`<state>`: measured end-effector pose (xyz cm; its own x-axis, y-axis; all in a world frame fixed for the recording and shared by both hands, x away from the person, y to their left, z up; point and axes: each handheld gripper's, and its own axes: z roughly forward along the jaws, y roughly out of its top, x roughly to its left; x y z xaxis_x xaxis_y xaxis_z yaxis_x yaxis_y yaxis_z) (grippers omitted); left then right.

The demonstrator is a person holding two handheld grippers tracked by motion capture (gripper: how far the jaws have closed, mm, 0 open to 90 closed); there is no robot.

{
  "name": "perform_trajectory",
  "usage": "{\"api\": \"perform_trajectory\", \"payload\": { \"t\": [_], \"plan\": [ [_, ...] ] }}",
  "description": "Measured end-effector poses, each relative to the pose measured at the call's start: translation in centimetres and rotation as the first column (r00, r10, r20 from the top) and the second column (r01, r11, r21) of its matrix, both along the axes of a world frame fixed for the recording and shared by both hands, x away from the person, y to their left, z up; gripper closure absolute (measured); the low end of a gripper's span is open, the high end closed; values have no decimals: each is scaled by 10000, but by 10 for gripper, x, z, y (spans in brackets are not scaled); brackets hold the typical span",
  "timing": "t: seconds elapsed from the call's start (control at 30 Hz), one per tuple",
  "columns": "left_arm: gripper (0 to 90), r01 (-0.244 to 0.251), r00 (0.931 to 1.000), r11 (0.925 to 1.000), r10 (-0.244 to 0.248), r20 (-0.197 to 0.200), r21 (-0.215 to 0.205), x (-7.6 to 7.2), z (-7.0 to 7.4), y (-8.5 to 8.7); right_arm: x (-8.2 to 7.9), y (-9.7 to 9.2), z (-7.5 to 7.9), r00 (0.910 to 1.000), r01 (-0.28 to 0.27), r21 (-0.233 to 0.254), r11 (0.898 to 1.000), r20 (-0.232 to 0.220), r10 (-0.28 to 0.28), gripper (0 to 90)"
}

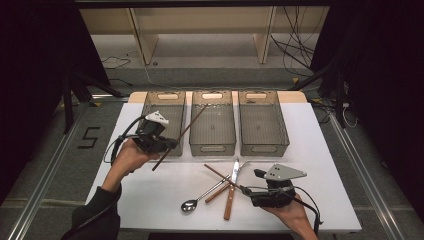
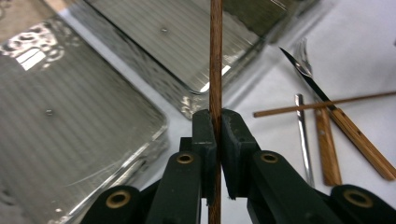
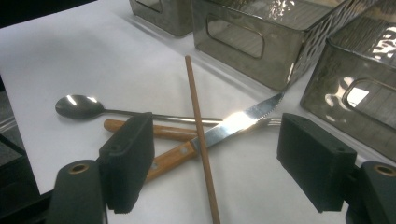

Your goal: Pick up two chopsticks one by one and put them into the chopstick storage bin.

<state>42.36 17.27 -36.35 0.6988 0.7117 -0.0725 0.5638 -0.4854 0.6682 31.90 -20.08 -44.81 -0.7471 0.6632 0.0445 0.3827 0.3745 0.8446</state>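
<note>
My left gripper (image 1: 171,143) is shut on a brown wooden chopstick (image 1: 192,122), lifted off the table and slanting up over the left bin (image 1: 162,117) and the middle bin (image 1: 213,145). In the left gripper view the chopstick (image 2: 215,70) runs straight up between the closed jaws of the left gripper (image 2: 216,123). My right gripper (image 1: 250,181) stands open at the front right, just beside a pile of cutlery. In the right gripper view the right gripper (image 3: 219,158) has its pads wide apart around a second chopstick (image 3: 198,126) that lies across a wooden-handled knife (image 3: 233,126).
A spoon (image 1: 190,205), the knife (image 1: 230,197) and a wooden-handled fork (image 1: 217,194) lie crossed on the white table (image 1: 150,200). A third grey bin (image 1: 262,122) stands at the back right. Cables and shelf legs lie on the floor beyond the table.
</note>
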Motion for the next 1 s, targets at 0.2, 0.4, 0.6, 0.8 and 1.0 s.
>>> {"api": "perform_trajectory", "payload": {
  "t": [0.2, 0.4, 0.6, 0.8, 1.0],
  "plan": [
    [845, -606, 9981, 9979, 604, -76, -229, 22, 8, 13, 1, -4, -3, 9997, -70, 356, 9993, -217, 78, 262],
    [844, -1237, 9923, 9922, 1237, -16, -139, 48, 14, 23, -1, -6, -4, 9995, -10, 321, 9995, -313, 21, 242],
    [845, -1812, 9834, 9833, 1812, 3, 192, 76, 7, 29, -2, -6, -6, 9989, -43, 403, 9992, -460, 61, 226],
    [845, -2172, 9761, 9758, 2173, -1, 262, 99, -1, 35, -1, -6, -8, 9984, -157, 324, 9994, -539, 175, 226],
    [845, -2417, 9703, 9693, 2414, 132, 453, 112, -9, 43, -1, -5, -8, 9986, -155, 356, 9992, -509, 174, 226]
  ]
}}
